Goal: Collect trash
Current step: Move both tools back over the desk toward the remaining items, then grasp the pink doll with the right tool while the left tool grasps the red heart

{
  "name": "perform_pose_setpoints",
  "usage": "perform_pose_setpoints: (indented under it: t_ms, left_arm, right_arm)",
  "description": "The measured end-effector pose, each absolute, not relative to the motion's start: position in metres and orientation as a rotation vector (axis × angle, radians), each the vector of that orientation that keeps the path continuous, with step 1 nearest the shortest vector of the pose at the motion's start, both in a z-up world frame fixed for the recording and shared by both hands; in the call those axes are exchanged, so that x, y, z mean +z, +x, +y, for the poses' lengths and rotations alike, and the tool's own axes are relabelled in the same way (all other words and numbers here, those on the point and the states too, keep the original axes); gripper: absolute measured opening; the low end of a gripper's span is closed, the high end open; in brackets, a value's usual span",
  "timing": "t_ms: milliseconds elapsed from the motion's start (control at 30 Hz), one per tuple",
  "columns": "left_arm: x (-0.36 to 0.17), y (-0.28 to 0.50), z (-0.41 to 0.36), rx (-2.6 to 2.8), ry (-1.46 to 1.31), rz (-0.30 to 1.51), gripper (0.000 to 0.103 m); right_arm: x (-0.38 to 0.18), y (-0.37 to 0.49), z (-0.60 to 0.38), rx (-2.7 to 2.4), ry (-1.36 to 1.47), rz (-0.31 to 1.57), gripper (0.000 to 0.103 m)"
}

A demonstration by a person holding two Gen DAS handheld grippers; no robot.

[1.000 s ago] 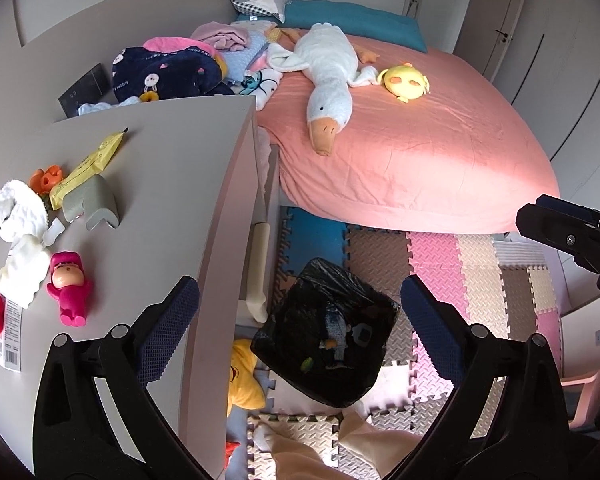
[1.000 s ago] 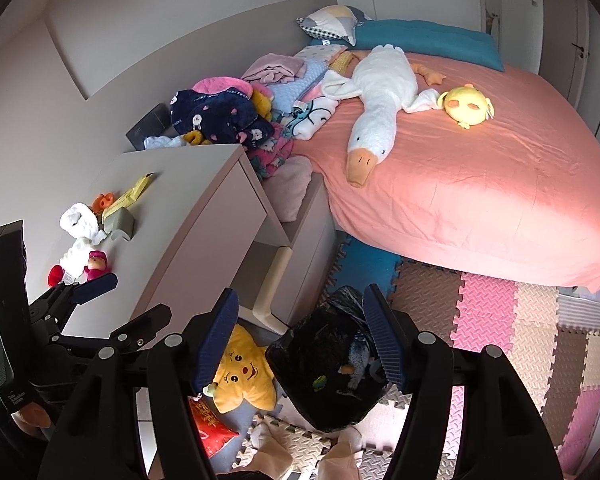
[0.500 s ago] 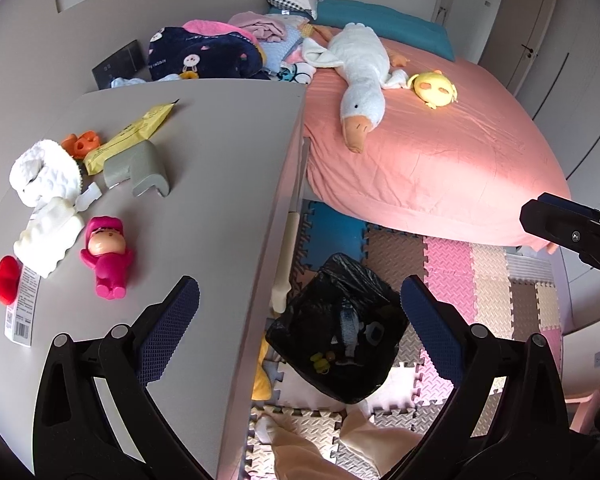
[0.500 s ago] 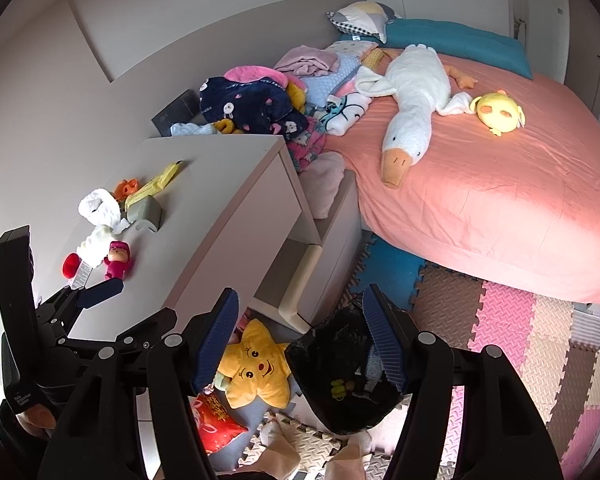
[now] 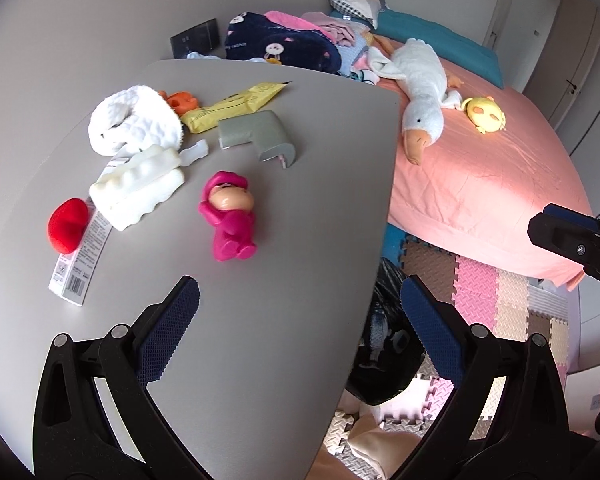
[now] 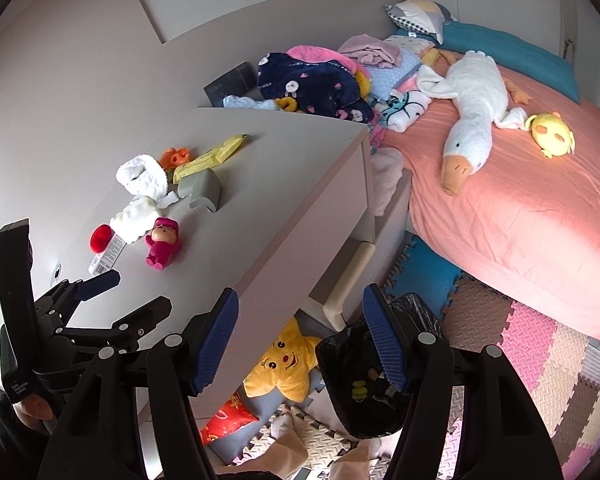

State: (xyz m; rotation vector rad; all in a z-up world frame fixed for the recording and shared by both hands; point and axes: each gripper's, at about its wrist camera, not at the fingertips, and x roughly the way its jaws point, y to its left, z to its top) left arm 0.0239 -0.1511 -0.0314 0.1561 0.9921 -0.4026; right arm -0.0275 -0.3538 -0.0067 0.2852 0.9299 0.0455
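My left gripper is open and empty above the near edge of the grey dresser top. On the top lie a yellow wrapper, a white tube with a red cap, crumpled white cloths, a pink doll, an orange toy and a grey corner guard. A black trash bag stands open on the floor beside the dresser. My right gripper is open and empty above the floor near the bag. The left gripper also shows in the right wrist view.
A bed with a pink sheet holds a white goose plush, a yellow plush and piled clothes. A yellow star pillow and a red packet lie on the foam floor mats.
My left gripper has moved left from over the trash bag to over the dresser top. My right gripper has shifted slightly left. Both stayed open.
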Motion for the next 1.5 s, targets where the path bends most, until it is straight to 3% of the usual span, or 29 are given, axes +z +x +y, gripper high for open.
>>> perform_pose_setpoints:
  t_ms: [900,1500]
  left_arm:
    - [-0.031,0.034,-0.035,-0.191,0.059,0.989,0.097]
    - [-0.029,0.081,0.009,-0.157,0.037,0.947,0.097]
  right_arm:
    - [-0.019,0.031,-0.249,0.239,0.206,0.993,0.066]
    - [-0.042,0.086,-0.194,0.264,0.158,1.033,0.066]
